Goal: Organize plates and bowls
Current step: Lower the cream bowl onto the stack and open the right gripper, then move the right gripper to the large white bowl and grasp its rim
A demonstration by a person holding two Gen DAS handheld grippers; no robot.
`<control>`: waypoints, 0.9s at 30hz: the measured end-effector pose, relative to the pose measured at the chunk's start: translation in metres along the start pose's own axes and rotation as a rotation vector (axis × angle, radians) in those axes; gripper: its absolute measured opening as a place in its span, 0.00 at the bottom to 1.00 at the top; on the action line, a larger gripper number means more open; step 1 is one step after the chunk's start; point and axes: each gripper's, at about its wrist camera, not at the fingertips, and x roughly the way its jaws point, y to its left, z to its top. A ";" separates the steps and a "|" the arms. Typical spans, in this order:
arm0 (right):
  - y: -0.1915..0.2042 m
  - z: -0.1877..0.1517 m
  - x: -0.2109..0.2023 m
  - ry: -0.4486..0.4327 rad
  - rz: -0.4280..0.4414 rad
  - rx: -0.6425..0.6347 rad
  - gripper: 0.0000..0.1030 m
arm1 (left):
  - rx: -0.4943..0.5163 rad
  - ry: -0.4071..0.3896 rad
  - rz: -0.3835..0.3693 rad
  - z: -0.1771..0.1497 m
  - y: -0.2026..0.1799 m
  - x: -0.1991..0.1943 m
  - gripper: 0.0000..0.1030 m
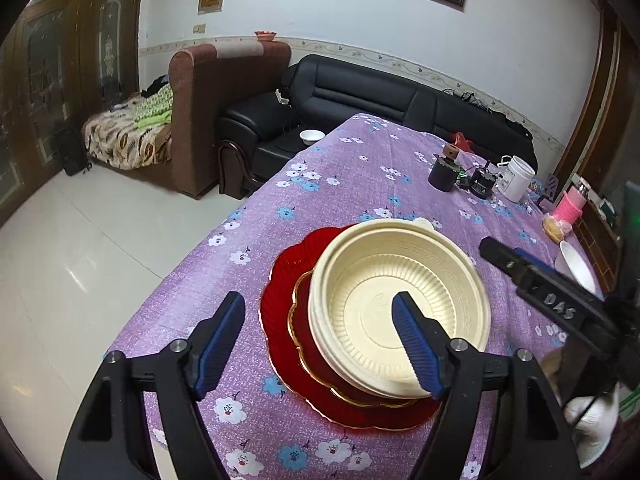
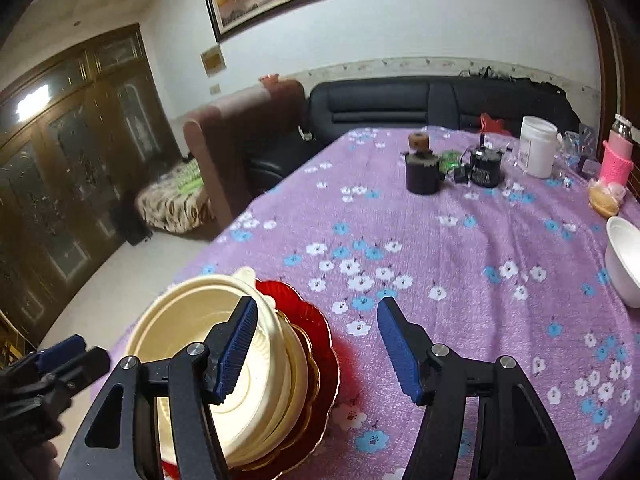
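A cream ribbed bowl (image 1: 400, 300) sits on a small gold-rimmed red plate (image 1: 308, 344), which lies on a larger red plate (image 1: 280, 280) on the purple flowered tablecloth (image 1: 340, 168). My left gripper (image 1: 318, 298) is open above the stack, with one finger over the bowl's inside, the other left of the plates, and no pad pressing. My right gripper (image 2: 318, 302) is open too; its left finger hangs over the cream bowl (image 2: 180, 340) and its right finger over bare cloth. A white bowl (image 2: 624, 260) stands alone at the table's right edge.
At the far end of the table stand a black pot (image 2: 422, 176), a black jar (image 2: 486, 168), a white tub (image 2: 538, 146), a pink-sleeved bottle (image 2: 618, 156) and a bun (image 2: 604, 198). A black sofa (image 1: 360, 92) holding a small white bowl (image 1: 312, 136) lies beyond.
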 end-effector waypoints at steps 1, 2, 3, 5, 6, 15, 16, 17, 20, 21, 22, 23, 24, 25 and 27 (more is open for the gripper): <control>-0.001 0.000 -0.002 0.000 0.003 0.000 0.66 | 0.013 -0.005 0.008 -0.001 -0.004 -0.001 0.76; -0.002 -0.003 -0.004 0.003 0.005 0.000 0.66 | 0.029 -0.012 0.019 -0.003 -0.010 -0.002 0.76; -0.003 -0.005 -0.006 0.005 0.005 0.000 0.66 | 0.043 -0.017 0.027 -0.004 -0.013 -0.003 0.77; -0.009 -0.009 -0.008 0.014 0.006 0.003 0.66 | 0.079 -0.028 0.048 -0.007 -0.024 -0.005 0.80; -0.013 -0.013 -0.009 0.023 0.006 0.007 0.66 | 0.098 -0.033 0.059 -0.008 -0.031 -0.005 0.81; -0.056 -0.028 -0.026 0.033 0.016 0.068 0.66 | 0.239 -0.030 0.068 -0.020 -0.090 -0.005 0.81; -0.063 -0.029 -0.030 0.030 0.018 0.078 0.66 | 0.252 -0.028 0.068 -0.021 -0.095 -0.004 0.81; -0.066 -0.030 -0.032 0.028 0.018 0.084 0.66 | 0.264 -0.027 0.069 -0.022 -0.101 -0.003 0.81; -0.085 -0.032 -0.040 0.018 0.012 0.108 0.67 | 0.303 -0.021 0.068 -0.024 -0.120 0.000 0.81; -0.092 -0.033 -0.042 0.016 0.006 0.119 0.67 | 0.316 -0.020 0.066 -0.025 -0.127 0.001 0.81; -0.098 -0.034 -0.044 0.015 0.002 0.129 0.67 | 0.325 -0.018 0.065 -0.026 -0.133 0.002 0.81; -0.105 -0.035 -0.046 0.013 -0.004 0.139 0.67 | 0.334 -0.017 0.063 -0.027 -0.138 0.003 0.81; -0.113 -0.035 -0.048 0.011 -0.012 0.152 0.67 | 0.346 -0.015 0.062 -0.028 -0.144 0.004 0.81; -0.124 -0.037 -0.050 0.008 -0.022 0.171 0.67 | 0.359 -0.011 0.061 -0.029 -0.150 0.006 0.81; -0.140 -0.037 -0.054 0.001 -0.038 0.195 0.67 | 0.381 -0.001 0.057 -0.032 -0.162 0.010 0.82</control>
